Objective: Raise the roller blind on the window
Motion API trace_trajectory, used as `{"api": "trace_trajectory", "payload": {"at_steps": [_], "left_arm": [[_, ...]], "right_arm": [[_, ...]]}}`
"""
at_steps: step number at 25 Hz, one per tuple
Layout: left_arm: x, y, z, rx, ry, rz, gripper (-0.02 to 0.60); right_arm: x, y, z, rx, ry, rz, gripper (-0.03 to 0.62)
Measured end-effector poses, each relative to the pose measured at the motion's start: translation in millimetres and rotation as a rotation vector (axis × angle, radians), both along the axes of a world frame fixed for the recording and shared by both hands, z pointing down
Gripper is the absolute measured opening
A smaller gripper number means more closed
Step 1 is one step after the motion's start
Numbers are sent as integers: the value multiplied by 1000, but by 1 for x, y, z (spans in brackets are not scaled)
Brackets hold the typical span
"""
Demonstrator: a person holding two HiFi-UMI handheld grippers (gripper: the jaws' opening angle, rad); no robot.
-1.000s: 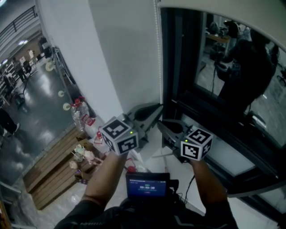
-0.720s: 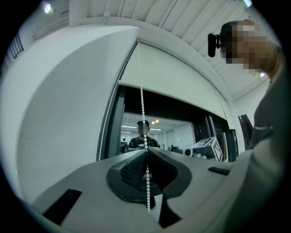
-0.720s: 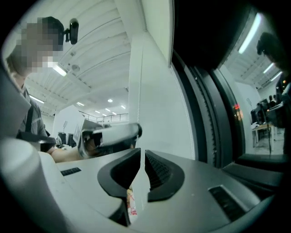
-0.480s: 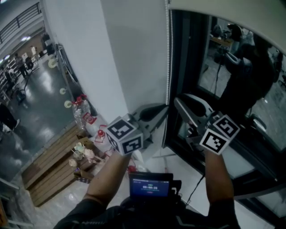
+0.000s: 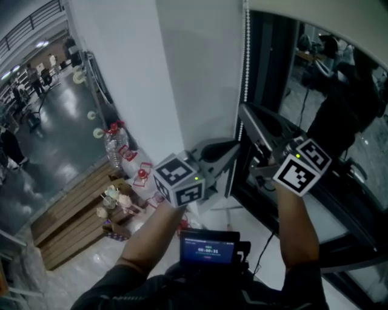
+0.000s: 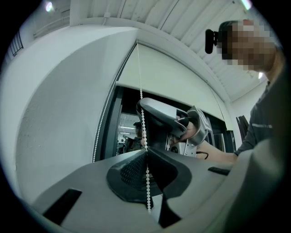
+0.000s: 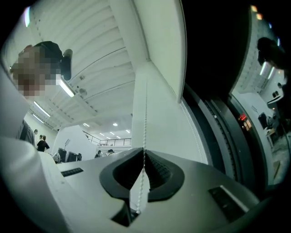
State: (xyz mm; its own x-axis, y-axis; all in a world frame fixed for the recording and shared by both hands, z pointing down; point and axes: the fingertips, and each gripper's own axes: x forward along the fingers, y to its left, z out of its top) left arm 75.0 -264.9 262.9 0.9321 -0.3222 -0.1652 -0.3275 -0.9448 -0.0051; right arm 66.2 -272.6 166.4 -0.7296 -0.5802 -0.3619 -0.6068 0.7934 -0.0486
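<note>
A white bead chain (image 5: pixel 245 60) hangs down the window's left edge, below the cream roller blind (image 5: pixel 315 15). My left gripper (image 5: pixel 233 148) is shut on the chain low down; in the left gripper view the beads (image 6: pixel 141 109) run straight into its pinched tips (image 6: pixel 146 152). My right gripper (image 5: pixel 242 112) sits just above it on the same chain (image 7: pixel 145 118). Its jaws are closing, and its tips (image 7: pixel 144 152) meet on the beads. The blind (image 6: pixel 173 82) covers only the top of the dark window (image 5: pixel 285 72).
A white wall (image 5: pixel 200 72) stands left of the window frame. A small screen (image 5: pixel 208 248) hangs at the person's chest. Water bottles (image 5: pixel 115 148) and a wooden pallet (image 5: pixel 66 224) lie on the floor far below at the left.
My right gripper has climbed from beside the left one to a higher spot on the chain. The left gripper has kept its hold and barely moved.
</note>
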Motion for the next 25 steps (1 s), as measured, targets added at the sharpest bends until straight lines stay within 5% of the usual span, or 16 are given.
{"api": "trace_trajectory", "payload": {"at_steps": [25], "left_arm": [[6,-7,64,-106,-63,-14,6]], "right_arm": [[0,-8,68,-84,64,18,6]]}}
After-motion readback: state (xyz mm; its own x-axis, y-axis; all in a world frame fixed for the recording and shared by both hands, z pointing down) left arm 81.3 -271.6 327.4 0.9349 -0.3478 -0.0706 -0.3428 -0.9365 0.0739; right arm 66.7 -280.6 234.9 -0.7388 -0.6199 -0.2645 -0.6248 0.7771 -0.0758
